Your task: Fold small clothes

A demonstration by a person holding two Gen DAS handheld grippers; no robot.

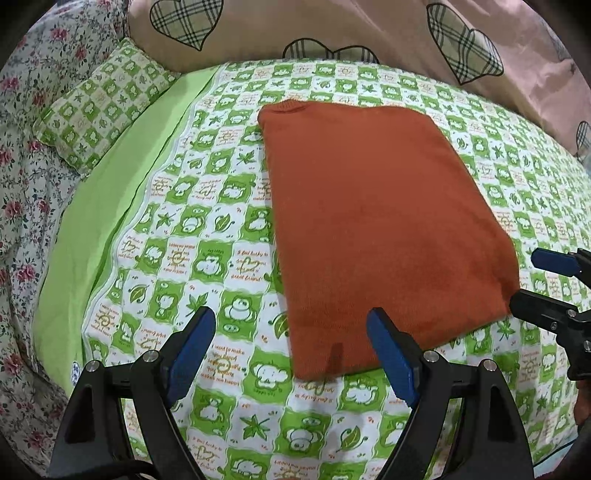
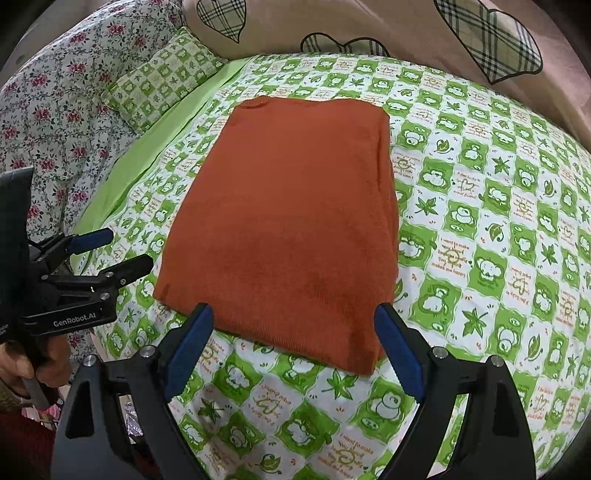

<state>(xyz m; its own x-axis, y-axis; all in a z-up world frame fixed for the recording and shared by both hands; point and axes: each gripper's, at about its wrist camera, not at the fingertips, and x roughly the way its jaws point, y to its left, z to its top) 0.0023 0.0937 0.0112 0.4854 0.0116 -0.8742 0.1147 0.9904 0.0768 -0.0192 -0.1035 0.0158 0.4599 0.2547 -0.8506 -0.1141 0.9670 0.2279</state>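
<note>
A rust-orange knit garment (image 1: pixel 373 221) lies flat, folded into a rectangle, on the green-and-white patterned bedsheet (image 1: pixel 207 229); it also shows in the right wrist view (image 2: pixel 291 221). My left gripper (image 1: pixel 291 325) is open and empty, just short of the garment's near left corner. My right gripper (image 2: pixel 293 321) is open and empty, at the garment's near edge. The right gripper shows at the right edge of the left wrist view (image 1: pixel 532 280), beside the garment's near right corner. The left gripper shows at the left of the right wrist view (image 2: pixel 125 251).
A matching green pillow (image 1: pixel 99 107) lies at the far left by a floral quilt (image 1: pixel 22 184). A beige cover with plaid hearts (image 1: pixel 332 26) lies behind the sheet. A plain green strip of sheet (image 1: pixel 110 206) runs along the left.
</note>
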